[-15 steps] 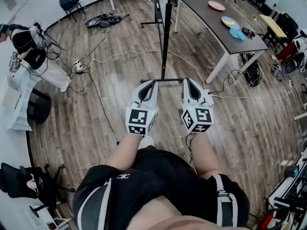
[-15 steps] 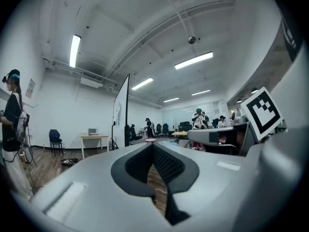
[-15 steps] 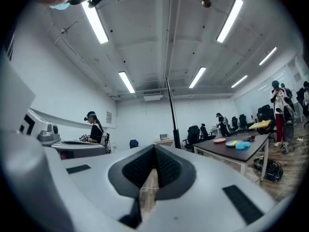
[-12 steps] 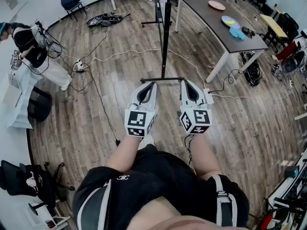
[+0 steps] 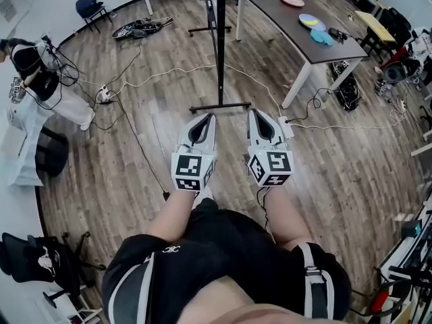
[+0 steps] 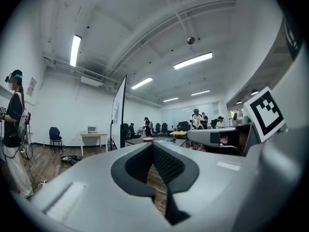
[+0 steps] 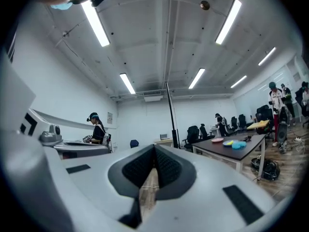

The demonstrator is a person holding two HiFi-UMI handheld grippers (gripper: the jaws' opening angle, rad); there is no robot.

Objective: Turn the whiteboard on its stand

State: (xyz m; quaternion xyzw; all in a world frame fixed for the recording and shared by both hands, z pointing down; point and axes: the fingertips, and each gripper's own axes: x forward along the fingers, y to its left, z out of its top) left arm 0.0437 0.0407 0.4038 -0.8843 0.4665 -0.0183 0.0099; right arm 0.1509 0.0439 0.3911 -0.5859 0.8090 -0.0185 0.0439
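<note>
The person holds both tools level and side by side at waist height, pointed toward the whiteboard (image 5: pixel 215 9), which stands edge-on straight ahead of the fingertips and well apart from them. This looks like a lining-up stance: nothing needs gripping yet.

The left gripper (image 5: pixel 208 116) has its 2 fingers (image 6: pixel 166 163) pressed together at the tips with nothing between them. The right gripper (image 5: pixel 254 112) is likewise closed and empty, and only floor shows through the gap behind the tips. The stand's foot bar (image 5: pixel 219 105) lies on the floor just beyond and between the 2 pairs of fingertips. A table (image 5: pixel 283 24) sits off past the right fingers.

Compared with the earlier head view, the fingertips no longer overlap the foot bar in the picture, and a strip of floor now shows between them. The whole room has also slid left and up in the frame, which suggests the head turned more than the board moved. The whiteboard is not yet touched.
</note>
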